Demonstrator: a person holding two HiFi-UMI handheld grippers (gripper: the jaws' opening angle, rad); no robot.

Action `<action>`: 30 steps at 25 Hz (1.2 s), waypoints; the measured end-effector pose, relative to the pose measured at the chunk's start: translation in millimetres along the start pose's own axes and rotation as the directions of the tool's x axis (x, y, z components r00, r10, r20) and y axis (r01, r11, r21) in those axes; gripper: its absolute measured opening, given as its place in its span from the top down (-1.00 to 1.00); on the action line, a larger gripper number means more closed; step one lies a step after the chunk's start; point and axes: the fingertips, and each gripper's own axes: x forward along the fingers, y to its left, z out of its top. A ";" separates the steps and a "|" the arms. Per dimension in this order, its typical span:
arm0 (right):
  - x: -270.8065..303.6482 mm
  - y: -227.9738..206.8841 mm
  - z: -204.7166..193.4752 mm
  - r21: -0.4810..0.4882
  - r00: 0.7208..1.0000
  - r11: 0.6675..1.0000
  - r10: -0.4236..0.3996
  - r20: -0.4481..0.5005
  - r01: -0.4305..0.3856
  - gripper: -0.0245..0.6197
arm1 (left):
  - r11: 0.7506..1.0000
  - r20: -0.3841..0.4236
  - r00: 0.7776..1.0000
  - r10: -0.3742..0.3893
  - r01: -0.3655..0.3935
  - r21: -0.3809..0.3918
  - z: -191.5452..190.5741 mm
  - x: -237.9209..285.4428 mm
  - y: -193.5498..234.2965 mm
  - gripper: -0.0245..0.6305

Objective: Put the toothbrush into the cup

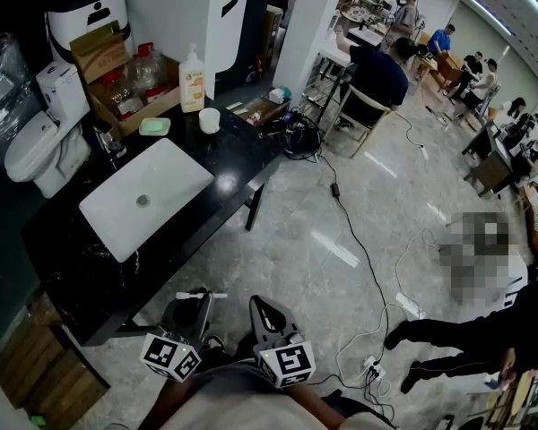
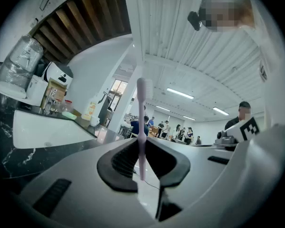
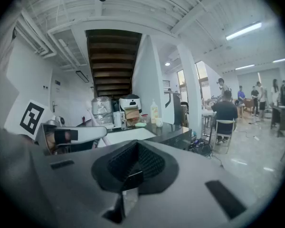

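Note:
A pale pink toothbrush (image 2: 141,127) stands upright between the jaws of my left gripper (image 2: 141,152), which is shut on its handle; the bristle head points up. In the head view the left gripper (image 1: 197,301) is low at the bottom, off the near corner of the black counter (image 1: 67,267), with the toothbrush (image 1: 202,296) lying crosswise at its tip. A small white cup (image 1: 209,120) stands on the counter's far end, beyond the sink, well away from both grippers. My right gripper (image 1: 260,306) is beside the left, its jaws (image 3: 133,175) shut with nothing between them.
A white sink (image 1: 143,197) is set in the counter. A soap bottle (image 1: 192,79), a green soap dish (image 1: 154,126) and a cardboard box (image 1: 130,92) stand behind it, and a toilet (image 1: 36,146) is at left. Cables (image 1: 359,249) trail over the floor. People sit at far desks.

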 end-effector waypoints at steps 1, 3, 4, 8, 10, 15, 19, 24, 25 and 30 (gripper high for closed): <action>1.4 -0.4 -0.9 0.003 1.000 1.000 0.002 -0.003 -0.002 0.90 | 1.000 0.001 1.000 0.000 0.000 -0.004 -1.5 0.7 0.9 0.76; 3.0 -1.9 -3.5 0.010 1.000 1.000 0.005 -0.009 -0.005 0.90 | 1.000 0.001 1.000 -0.001 0.001 -0.010 -4.3 2.0 1.8 0.76; 2.9 -3.0 -5.6 0.014 1.000 1.000 0.008 -0.011 -0.008 0.90 | 1.000 -0.002 1.000 -0.001 0.001 -0.011 -5.6 2.4 1.6 0.76; 2.9 -6.3 -7.0 0.024 1.000 1.000 0.020 -0.006 -0.020 0.90 | 1.000 -0.018 1.000 -0.004 0.004 0.001 -11.5 5.4 0.4 0.76; 4.2 -7.3 -8.4 0.026 1.000 0.999 0.027 -0.009 -0.027 0.90 | 1.000 -0.032 0.999 0.001 -0.001 -0.002 -16.2 7.8 0.9 0.76; 7.4 -20.8 -10.5 0.074 0.998 0.996 0.053 -0.014 -0.052 0.90 | 1.000 -0.049 0.999 0.002 -0.003 -0.019 -21.0 20.7 -2.7 0.76; 13.3 -39.5 -2.0 0.074 0.997 0.994 0.074 0.003 -0.074 0.90 | 1.000 -0.056 0.998 0.004 -0.006 -0.022 -21.5 39.0 -4.2 0.76; 22.9 -79.4 8.7 0.061 0.996 0.994 0.086 0.000 -0.086 0.90 | 1.000 -0.061 0.998 0.015 -0.016 -0.012 -17.8 74.7 -12.4 0.76; 25.1 -87.0 10.0 0.061 0.996 0.994 0.088 0.001 -0.088 0.90 | 1.000 -0.060 0.998 0.017 -0.017 -0.008 -17.3 81.8 -14.4 0.76; 39.1 -118.9 13.8 0.051 0.994 0.993 0.106 0.005 -0.106 0.90 | 0.999 -0.047 0.998 0.035 -0.034 0.016 -14.1 113.8 -19.8 0.76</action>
